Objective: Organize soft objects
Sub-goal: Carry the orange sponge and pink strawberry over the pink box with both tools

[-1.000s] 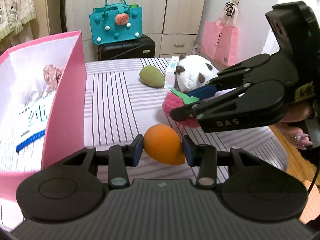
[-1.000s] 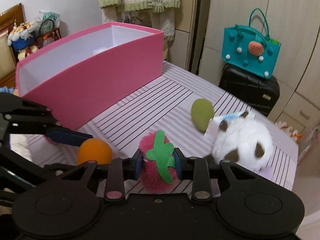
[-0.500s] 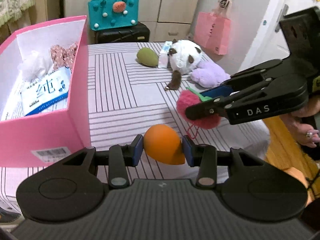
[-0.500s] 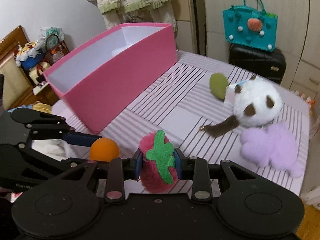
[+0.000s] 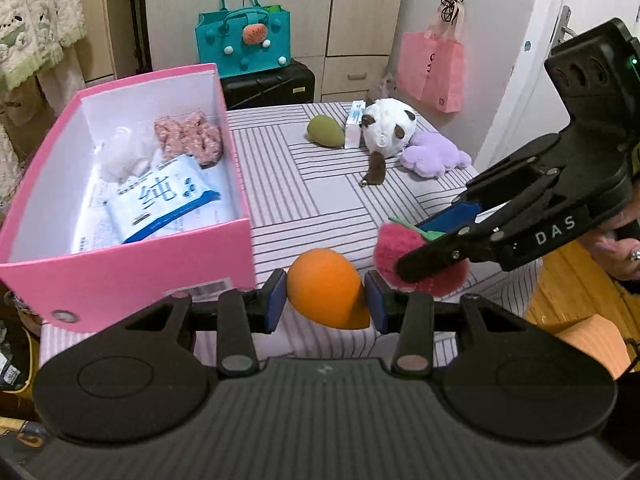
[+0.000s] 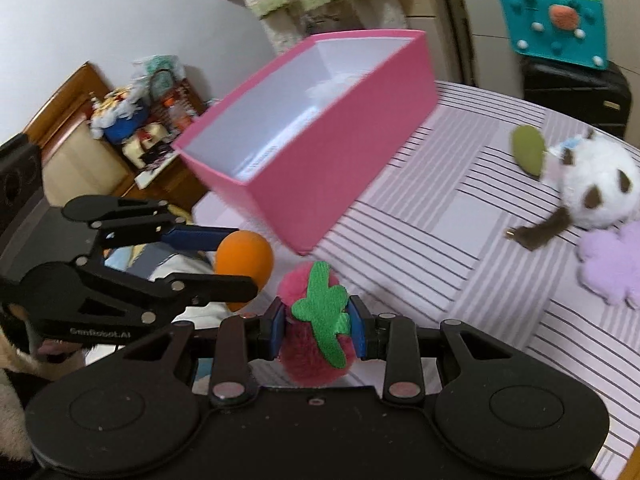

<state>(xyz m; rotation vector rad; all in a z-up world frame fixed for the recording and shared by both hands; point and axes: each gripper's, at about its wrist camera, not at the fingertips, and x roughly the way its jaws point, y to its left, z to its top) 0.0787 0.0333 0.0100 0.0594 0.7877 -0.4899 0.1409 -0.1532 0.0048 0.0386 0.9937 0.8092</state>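
Claws (image 5: 325, 306) (image 6: 317, 334) grip orange sponge (image 5: 326, 294), pink strawberry (image 6: 316, 328).

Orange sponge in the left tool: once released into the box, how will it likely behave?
The orange sponge is egg-shaped and smooth, so it would probably roll. It looks like light foam, pinched by the left tool, so likely squashy and bouncy. The pink box walls should contain it.

Far ahead of the tool, a teal felt handbag (image 5: 243, 36) sits on a black suitcase (image 5: 267, 84); a pink paper bag (image 5: 434, 70) hangs ahead-right.
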